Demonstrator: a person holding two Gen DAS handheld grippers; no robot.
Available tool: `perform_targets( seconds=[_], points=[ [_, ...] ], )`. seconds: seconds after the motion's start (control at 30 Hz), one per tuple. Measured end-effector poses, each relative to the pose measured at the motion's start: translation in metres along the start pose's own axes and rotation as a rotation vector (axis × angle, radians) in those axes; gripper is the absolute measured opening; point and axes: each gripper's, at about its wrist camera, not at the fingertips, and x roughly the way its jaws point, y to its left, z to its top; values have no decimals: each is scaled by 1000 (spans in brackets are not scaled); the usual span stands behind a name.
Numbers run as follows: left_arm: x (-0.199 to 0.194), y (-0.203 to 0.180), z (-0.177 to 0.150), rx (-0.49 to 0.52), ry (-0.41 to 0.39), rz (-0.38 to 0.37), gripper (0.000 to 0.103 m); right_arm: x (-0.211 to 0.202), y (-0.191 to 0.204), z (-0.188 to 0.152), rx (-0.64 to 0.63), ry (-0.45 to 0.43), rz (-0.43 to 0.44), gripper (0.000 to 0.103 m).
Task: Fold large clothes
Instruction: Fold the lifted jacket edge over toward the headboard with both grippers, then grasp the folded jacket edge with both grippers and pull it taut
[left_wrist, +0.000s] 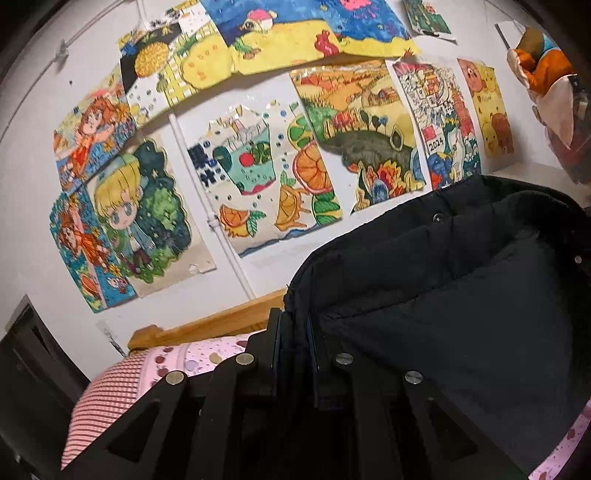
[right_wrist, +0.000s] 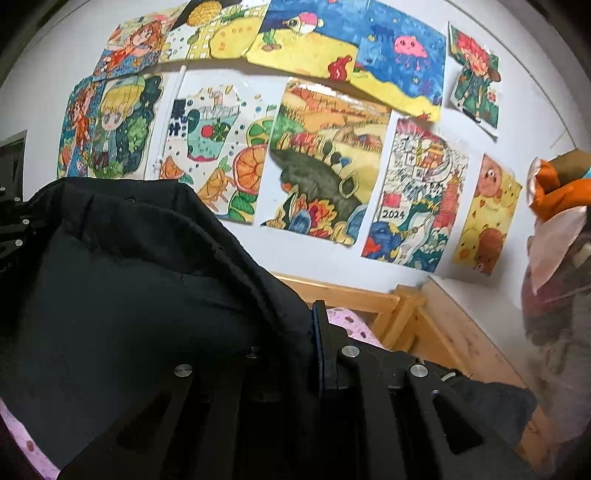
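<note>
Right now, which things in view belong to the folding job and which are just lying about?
Job:
black jacket
left tool, clamped on its edge
right tool, clamped on its edge
pink bedsheet

Lying about:
wall drawings
wooden bed frame
orange cloth

Black padded jacket (left_wrist: 443, 288), snap-buttoned, held raised, sagging between both ends

Black coat (left_wrist: 461, 295), pink dotted bedsheet (left_wrist: 207, 354), red-checked pillow (left_wrist: 107, 395), wooden bedframe (right_wrist: 369, 299)

Beyond the lifted coat (left_wrist: 443, 295) stands the wall (left_wrist: 33, 184); the bed rail (right_wrist: 354, 295) runs below it, open air above the coat.
</note>
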Motion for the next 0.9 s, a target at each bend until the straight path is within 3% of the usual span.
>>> perform_targets(
  seconds=[0.33,0.5,0.6,0.77,0.9],
  points=[
    [58,-12,-23,-6,75,-45,14,45,11,-28,-17,51,27,11],
    [80,-19,-37,-5,116,-101,17,75,12,-48,16,136,66,14],
    [90,-21,-42,-7,126,-118,26,84,14,-57,28,144,67,16],
    [107,-10,-49,-89,144,-102,64,94,16,-62,30,139,76,17],
    [117,3,-55,-168,170,-134,75,98,18,-64,33,137,86,18]
  ],
)
